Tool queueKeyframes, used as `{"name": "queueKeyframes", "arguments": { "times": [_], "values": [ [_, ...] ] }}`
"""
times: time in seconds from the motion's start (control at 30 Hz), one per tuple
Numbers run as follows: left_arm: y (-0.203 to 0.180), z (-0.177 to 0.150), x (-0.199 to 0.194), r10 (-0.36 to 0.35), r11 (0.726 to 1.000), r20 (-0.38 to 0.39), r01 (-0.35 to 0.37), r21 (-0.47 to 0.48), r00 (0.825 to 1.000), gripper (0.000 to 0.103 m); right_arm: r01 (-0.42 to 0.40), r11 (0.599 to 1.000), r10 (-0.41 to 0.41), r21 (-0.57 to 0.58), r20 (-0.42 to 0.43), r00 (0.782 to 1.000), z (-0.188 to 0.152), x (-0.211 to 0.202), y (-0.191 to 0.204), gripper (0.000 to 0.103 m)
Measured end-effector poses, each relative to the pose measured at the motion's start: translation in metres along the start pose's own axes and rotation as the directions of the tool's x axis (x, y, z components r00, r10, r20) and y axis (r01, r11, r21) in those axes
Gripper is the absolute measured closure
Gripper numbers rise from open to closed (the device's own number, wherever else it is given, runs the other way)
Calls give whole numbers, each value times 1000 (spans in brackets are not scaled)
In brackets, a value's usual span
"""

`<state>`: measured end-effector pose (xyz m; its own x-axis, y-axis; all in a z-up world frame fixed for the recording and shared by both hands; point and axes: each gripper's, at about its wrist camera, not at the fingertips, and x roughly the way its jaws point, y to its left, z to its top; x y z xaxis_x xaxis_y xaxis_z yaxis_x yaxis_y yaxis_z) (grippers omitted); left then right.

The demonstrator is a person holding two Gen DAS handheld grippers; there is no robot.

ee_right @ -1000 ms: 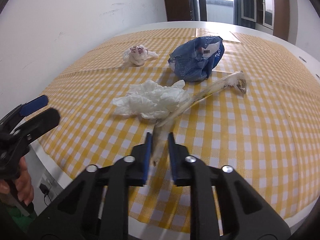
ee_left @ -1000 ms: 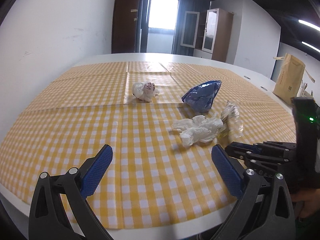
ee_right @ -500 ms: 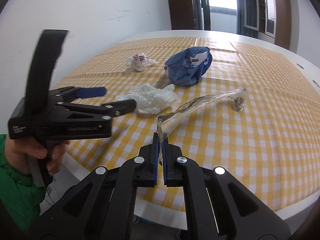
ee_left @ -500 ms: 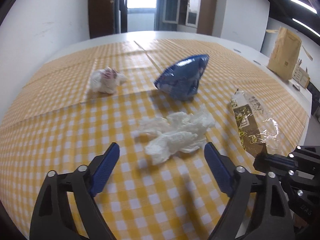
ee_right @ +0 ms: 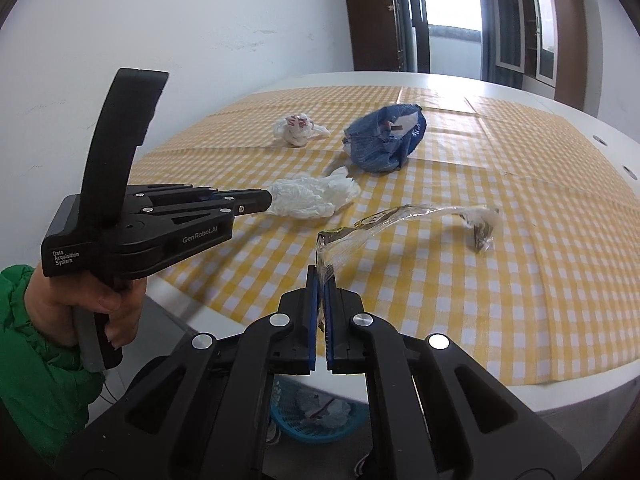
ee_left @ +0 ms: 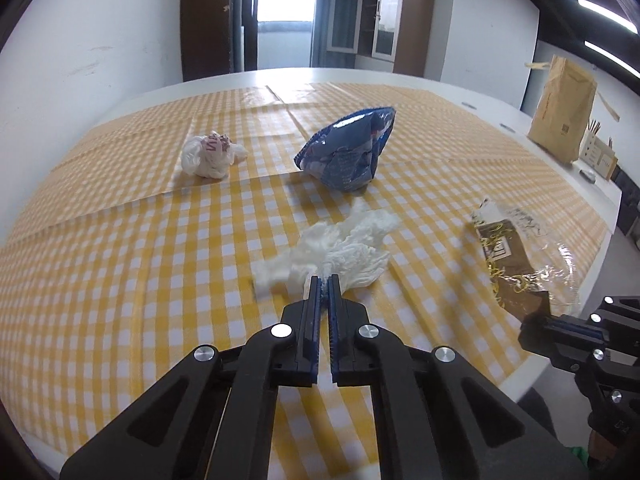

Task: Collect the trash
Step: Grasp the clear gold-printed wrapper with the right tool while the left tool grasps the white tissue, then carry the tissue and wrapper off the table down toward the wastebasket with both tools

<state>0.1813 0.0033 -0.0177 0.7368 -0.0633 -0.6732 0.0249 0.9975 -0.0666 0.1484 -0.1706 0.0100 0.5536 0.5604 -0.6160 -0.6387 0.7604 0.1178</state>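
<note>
**Both grippers clamped on trash at the table's near edge**

While the left gripper (ee_left: pixel 324 280) pinches the near edge of a crumpled white tissue (ee_left: pixel 340 248), its blue pads pressed together on the paper, the right gripper (ee_right: pixel 320 280) is clenched on one end of a clear cellophane wrapper (ee_right: pixel 400 220). The wrapper's far end, out at 2 o'clock from the right jaws, trails down toward the cloth; whether it touches I cannot tell.

The step in hand looks like pick-up: two pieces are gripped, neither yet binned. Next, I judge, each piece must be lifted clear and carried back over the table edge to the blue basket (ee_right: pixel 288 428) on the floor, seen at 6 o'clock beneath the right gripper and already holding some litter.

Two pieces lie untouched. From the left gripper, a crushed blue snack bag (ee_left: pixel 348 152) sits at 12 o'clock, and a knotted white plastic bag with red print (ee_left: pixel 208 156) at 11 o'clock.

The surface is a white table (ee_left: pixel 460 92) covered by a yellow-and-white checked tablecloth (ee_left: pixel 120 280). A brown paper bag (ee_left: pixel 560 120) stands at 2 o'clock. Beyond are white walls, a dark door, a bright window and a wooden cabinet. A hand (ee_right: pixel 100 304) in a green sleeve holds the left gripper.
</note>
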Motion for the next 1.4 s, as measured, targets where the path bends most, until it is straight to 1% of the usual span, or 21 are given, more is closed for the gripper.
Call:
{"name": "queueKeyframes", "arguments": {
  "times": [0.17, 0.4, 0.53, 0.7, 0.8, 0.9, 1.03, 1.13, 1.27, 1.4],
  "values": [
    [-3, -20, -40, -18, 999, 60, 20, -38, 998, 101, -15, 1000, 16, -14, 30, 999, -6, -22, 11, 101],
    [-15, -56, -100, -40, 998, 135, 46, -45, 990, 101, -33, 998, 38, -60, 78, 996, -29, -68, 35, 101],
    [-20, -74, -127, -46, 997, 164, 57, -60, 985, 101, -47, 995, 55, -86, 87, 995, -44, -87, 46, 101],
    [-30, -100, -150, -60, 996, 167, 70, -53, 984, 101, -68, 992, 77, -104, 82, 994, -64, -106, 57, 101],
    [-33, -113, -158, -60, 996, 163, 69, -50, 985, 101, -77, 991, 86, -112, 77, 993, -74, -118, 63, 101],
    [-37, -126, -162, -79, 994, 150, 89, -64, 986, 101, -86, 989, 95, -117, 68, 993, -88, -133, 70, 101],
    [-54, -140, -163, -88, 996, 127, 92, -22, 988, 101, -104, 984, 113, -145, 55, 992, -101, -147, 81, 101],
    [-60, -150, -165, -88, 996, 119, 90, -8, 989, 101, -113, 980, 122, -162, 45, 992, -111, -156, 87, 101],
    [-58, -163, -170, -80, 997, 112, 82, -13, 991, 101, -130, 977, 134, -168, 14, 991, -128, -164, 91, 101],
    [-52, -176, -161, -73, 996, 86, 77, -35, 994, 101, -164, 975, 161, -150, -35, 986, -146, -162, 91, 101]
  ]
}}
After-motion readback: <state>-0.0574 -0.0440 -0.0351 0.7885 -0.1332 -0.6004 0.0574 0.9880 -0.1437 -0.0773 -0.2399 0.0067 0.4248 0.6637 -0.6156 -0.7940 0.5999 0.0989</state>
